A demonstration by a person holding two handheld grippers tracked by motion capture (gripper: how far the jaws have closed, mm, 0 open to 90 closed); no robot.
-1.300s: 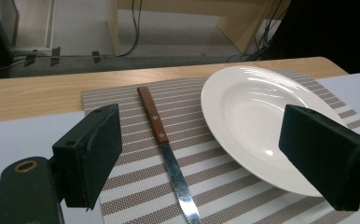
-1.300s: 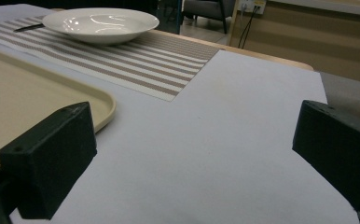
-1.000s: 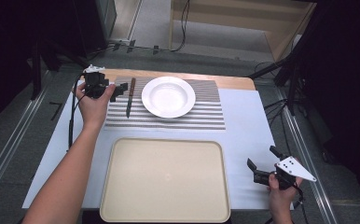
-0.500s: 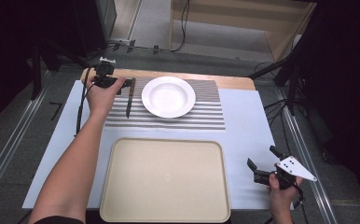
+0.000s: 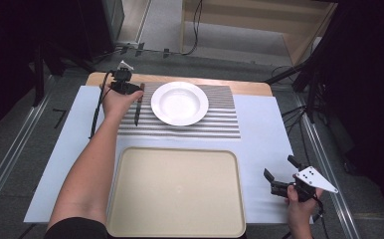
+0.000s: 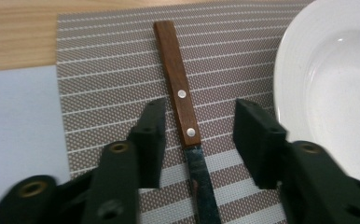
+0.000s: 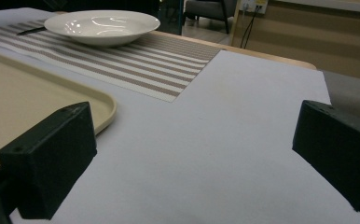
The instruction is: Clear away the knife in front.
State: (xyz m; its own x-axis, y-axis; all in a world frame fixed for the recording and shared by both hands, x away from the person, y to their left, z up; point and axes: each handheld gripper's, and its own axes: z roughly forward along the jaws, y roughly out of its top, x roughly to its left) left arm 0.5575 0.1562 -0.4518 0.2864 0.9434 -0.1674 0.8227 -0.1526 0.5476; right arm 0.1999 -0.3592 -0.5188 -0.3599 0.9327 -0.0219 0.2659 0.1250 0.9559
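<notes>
Knife (image 6: 183, 107): flat wooden handle with two rivets, worn metal blade; lies on the woven striped placemat (image 6: 103, 60) just beside the glossy white round plate (image 6: 327, 88).
Left gripper (image 6: 199, 140): blocky black jaws have just been closing, straddling the handle, not yet pressing.
Right gripper (image 7: 192, 158): jaws spread wide over smooth pale sheet, grasping nothing.

Both forearms are bare, with no sleeves in sight. The left gripper (image 6: 199, 142) has blocky matte-black jaws on black links set with round brass-coloured rivets, and a black cable trails from it. The right gripper (image 5: 279, 174) is black too, topped by a grey three-cornered plate with small dark holes.
</notes>
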